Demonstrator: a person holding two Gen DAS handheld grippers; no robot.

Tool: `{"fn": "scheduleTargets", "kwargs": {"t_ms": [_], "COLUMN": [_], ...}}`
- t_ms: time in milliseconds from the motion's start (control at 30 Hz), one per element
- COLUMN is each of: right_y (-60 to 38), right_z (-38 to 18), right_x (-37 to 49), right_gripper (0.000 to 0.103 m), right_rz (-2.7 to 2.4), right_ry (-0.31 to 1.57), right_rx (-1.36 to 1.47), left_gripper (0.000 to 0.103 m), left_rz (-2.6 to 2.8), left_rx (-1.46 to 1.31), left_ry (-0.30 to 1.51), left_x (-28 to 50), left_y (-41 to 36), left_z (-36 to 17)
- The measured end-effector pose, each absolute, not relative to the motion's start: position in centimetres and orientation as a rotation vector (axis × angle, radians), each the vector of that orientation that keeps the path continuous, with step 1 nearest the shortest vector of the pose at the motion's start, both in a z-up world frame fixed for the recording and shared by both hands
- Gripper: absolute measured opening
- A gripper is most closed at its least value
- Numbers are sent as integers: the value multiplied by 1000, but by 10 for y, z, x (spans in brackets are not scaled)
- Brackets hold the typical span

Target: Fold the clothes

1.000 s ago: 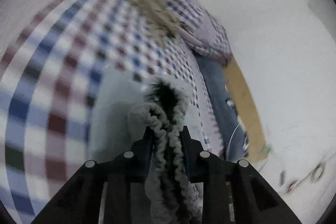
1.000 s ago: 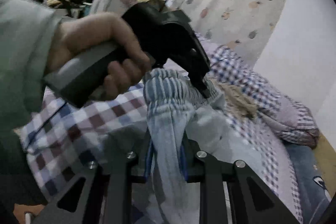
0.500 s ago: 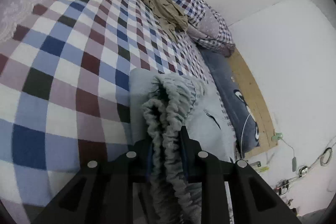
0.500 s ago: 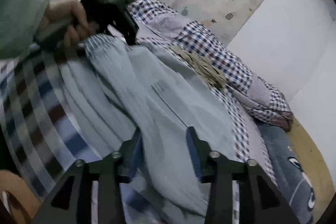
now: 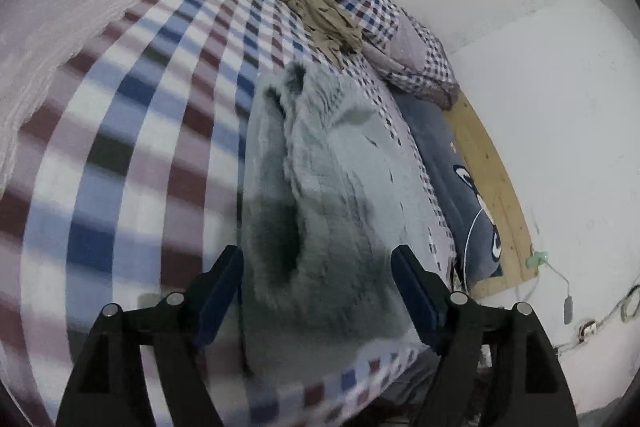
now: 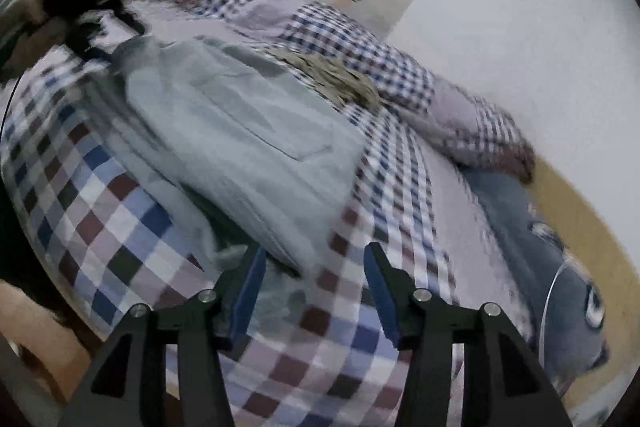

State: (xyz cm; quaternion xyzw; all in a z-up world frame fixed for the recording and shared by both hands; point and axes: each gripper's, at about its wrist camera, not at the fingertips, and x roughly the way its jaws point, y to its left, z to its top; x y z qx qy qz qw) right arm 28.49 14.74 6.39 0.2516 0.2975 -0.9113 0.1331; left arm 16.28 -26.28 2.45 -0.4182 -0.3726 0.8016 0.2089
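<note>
Both sets of jaws stand wide apart, gripping nothing. Starting at the left, the left gripper (image 5: 318, 285) hovers low over the pale grey-green trousers (image 5: 320, 187), blue pads either side of the gathered elastic waistband (image 5: 288, 95) without touching it, and the garment lies flat on the checked bedsheet (image 5: 132, 163). Moving right in that view, a crumpled beige garment (image 5: 312, 3) waits up near the checked pillow (image 5: 416, 59), and a dark blue cartoon-print cushion (image 5: 468, 195) is wedged beside the wall. Over to the right gripper (image 6: 314, 285), open above the sheet just off the near edge of the trousers (image 6: 240, 131), a patch pocket (image 6: 276, 123) facing up. The view is blurred, so fine creases are hard to call. My read: the trousers look doubled over and laid down, a first fold in place, with at least one more fold across the length to go, and the beige piece not started.
</note>
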Motion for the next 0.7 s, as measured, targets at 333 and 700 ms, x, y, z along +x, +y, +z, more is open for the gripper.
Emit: {"fn": "scheduleTargets", "kwargs": {"t_ms": [333, 700], "right_y": [179, 211], "right_z": [54, 30], "right_x": [253, 275], "right_gripper": [49, 0], "right_rz": [-2609, -2528], "right_ry": [379, 602], "right_rx": [977, 1246], "left_gripper": [46, 24], "left_rz": [2361, 2333], "left_rx": [-1235, -1179], "left_ry": [-1135, -1318], "left_x": [155, 182], "left_y": [-225, -224], "left_z": [11, 2]}}
